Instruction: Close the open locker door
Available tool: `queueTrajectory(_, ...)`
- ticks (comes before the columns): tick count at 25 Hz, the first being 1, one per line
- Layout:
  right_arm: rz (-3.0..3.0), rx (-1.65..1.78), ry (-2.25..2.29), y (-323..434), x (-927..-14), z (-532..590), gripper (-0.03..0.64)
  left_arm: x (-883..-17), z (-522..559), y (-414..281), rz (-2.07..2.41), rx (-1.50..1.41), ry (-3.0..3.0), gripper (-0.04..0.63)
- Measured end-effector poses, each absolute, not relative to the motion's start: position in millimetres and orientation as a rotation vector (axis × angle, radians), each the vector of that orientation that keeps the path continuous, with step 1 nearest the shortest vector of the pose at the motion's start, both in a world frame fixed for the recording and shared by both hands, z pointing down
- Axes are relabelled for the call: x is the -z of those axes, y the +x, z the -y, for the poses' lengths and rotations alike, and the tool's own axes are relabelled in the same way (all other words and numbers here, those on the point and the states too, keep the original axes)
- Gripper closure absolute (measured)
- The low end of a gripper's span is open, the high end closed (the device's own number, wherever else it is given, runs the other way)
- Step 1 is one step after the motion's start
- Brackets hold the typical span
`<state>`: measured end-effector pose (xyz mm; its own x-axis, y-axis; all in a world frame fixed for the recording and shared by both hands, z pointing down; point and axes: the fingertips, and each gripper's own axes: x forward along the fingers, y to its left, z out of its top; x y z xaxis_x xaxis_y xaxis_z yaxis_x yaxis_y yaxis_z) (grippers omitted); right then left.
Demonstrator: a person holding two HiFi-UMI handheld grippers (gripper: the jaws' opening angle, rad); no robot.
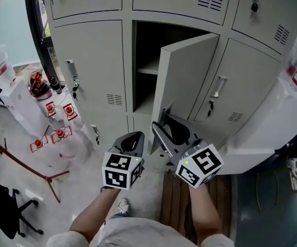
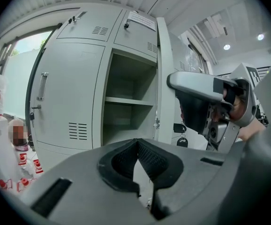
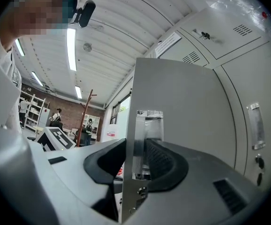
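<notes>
Right gripper view has the right hand-held gripper with its jaws wide and the free edge of the door standing between them, by the latch plate; the pads do not clearly pinch it. Head view shows the door about half open, hinged on its right and swung out from the middle locker. The left hand-held gripper has its jaws together on nothing, and sits low, left of the door.

A hard clamp seems unneeded. Best to let the outer jaw bear on the door's face and sweep along the hinge's arc toward the opening. The inner jaw should slip out before the edge meets the frame, or it may be trapped. A final push on the face should then seat the latch.
</notes>
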<state>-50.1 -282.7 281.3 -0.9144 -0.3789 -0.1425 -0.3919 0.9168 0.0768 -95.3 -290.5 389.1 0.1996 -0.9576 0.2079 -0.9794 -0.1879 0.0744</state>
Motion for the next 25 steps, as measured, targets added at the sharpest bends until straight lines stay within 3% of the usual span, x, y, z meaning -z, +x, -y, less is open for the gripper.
queueTrajectory(25,-2.895,-0.117,-0.827,-125.8,-281.2,335.1,0.517,-386.3,332.1,-175.8,1.825,-0.14,2.325,0.589)
